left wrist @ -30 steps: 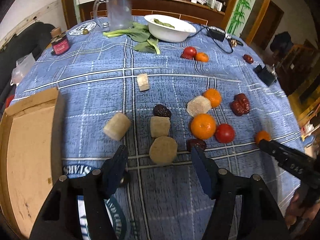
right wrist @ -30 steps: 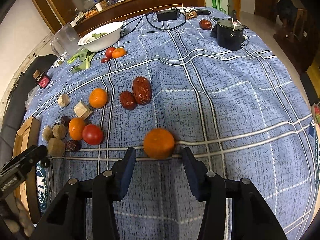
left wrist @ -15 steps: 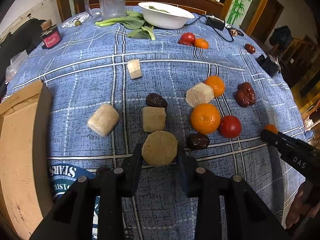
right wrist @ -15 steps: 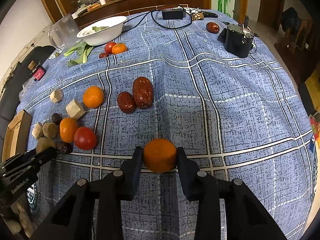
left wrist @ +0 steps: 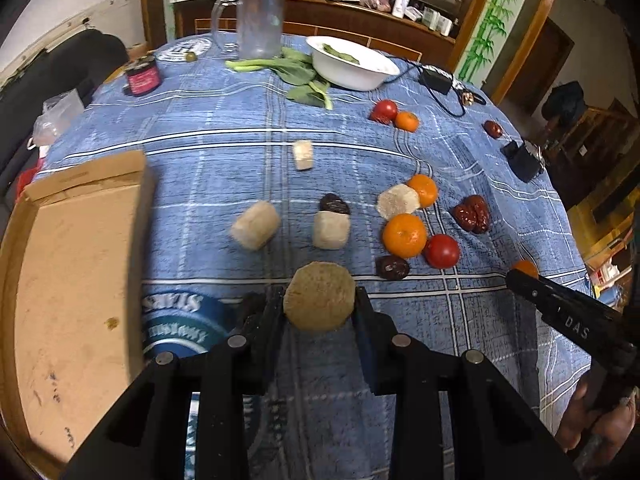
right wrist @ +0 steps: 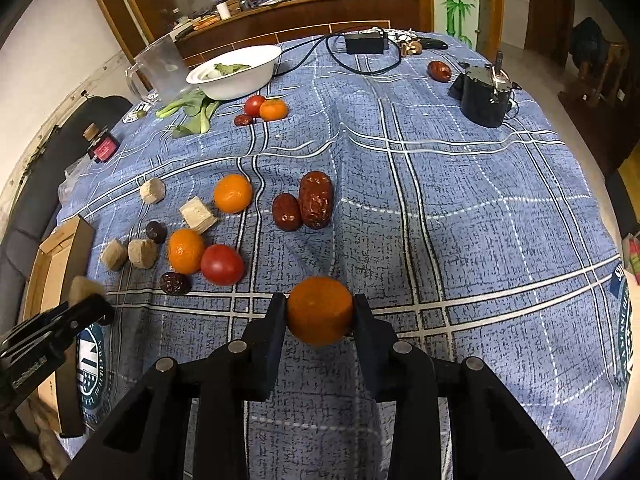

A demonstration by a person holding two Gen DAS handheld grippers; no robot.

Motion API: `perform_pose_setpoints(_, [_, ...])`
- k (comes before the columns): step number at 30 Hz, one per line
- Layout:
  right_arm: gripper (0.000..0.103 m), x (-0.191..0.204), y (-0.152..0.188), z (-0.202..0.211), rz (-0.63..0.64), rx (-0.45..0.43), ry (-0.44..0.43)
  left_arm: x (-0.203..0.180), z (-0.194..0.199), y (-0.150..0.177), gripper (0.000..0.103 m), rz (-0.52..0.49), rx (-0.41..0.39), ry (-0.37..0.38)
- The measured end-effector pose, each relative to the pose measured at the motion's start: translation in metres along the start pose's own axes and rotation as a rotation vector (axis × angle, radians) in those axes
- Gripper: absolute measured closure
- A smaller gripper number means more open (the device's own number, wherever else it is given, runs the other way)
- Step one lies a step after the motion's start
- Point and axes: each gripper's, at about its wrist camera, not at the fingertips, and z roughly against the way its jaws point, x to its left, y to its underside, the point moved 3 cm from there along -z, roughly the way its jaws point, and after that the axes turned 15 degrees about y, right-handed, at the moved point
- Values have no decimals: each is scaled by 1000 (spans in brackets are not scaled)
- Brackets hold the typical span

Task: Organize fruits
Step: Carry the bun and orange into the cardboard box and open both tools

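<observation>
Fruit sorting, 2 items gripped above the bench.
Round tan cake (left wrist: pixel 319 297): clamped in left gripper (left wrist: pixel 319 312) jaws, beside cardboard box (left wrist: pixel 72 264). Mandarin (right wrist: pixel 320 311): clamped in right gripper (right wrist: pixel 320 316) jaws. Beyond: 1 tomato (right wrist: pixel 222 264), 2 red dates (right wrist: pixel 308 204), on blue checked cloth (right wrist: pixel 460 208).

Blue plaid tablecloth (left wrist: pixel 224 120) covered the table. Far side: clear plastic pitcher (left wrist: pixel 256 22), white bowl (left wrist: pixel 352 70) beside loose green leaves (left wrist: pixel 296 72). Shallow cardboard box (left wrist: pixel 60 272) lay near left; black charger (right wrist: pixel 366 44) far right.
</observation>
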Motion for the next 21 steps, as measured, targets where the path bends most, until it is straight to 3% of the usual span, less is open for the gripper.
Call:
perform_pose_setpoints(6, [68,-10,12,8,-41,-7,51,19,28,1,72,33,-51,-14])
perform_pose_setpoints(12, [68,3,29,33,-9,-29,-1,35,34,2,72,62,-65,5])
perform_pose_setpoints(17, [68,51,32,51,54,-34,-100,59,48,5,71,81,-69,-13])
perform_pose_setpoints(21, [68,118,30,67,149,-38,-215,96,72,3,71,112,-90,-60])
